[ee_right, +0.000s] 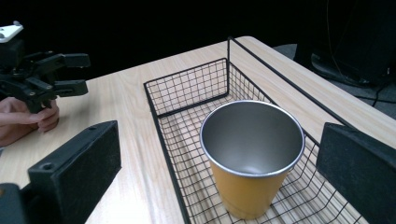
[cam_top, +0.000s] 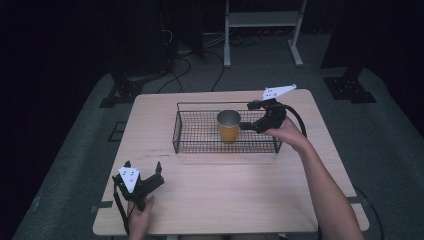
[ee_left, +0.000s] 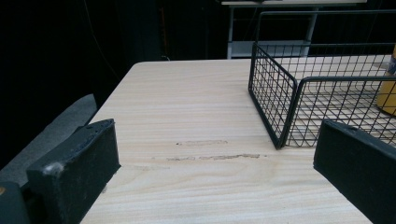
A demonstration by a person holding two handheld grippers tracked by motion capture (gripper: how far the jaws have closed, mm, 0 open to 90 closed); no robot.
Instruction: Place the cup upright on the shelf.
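An orange cup with a bare metal inside stands upright in a black wire basket at the middle of the wooden table. My right gripper reaches over the basket's right part, open, its jaws just right of the cup. In the right gripper view the cup stands between and ahead of the wide-apart jaws of that gripper, which touch nothing. My left gripper rests open near the table's front left corner, with nothing in it. Its own view shows the left gripper facing the basket's near corner.
Pale scuff marks lie on the wood before the left gripper. Beyond the table, a white metal rack, cables and dark stand bases sit on the grey floor. The right gripper view catches the left gripper and a hand far off.
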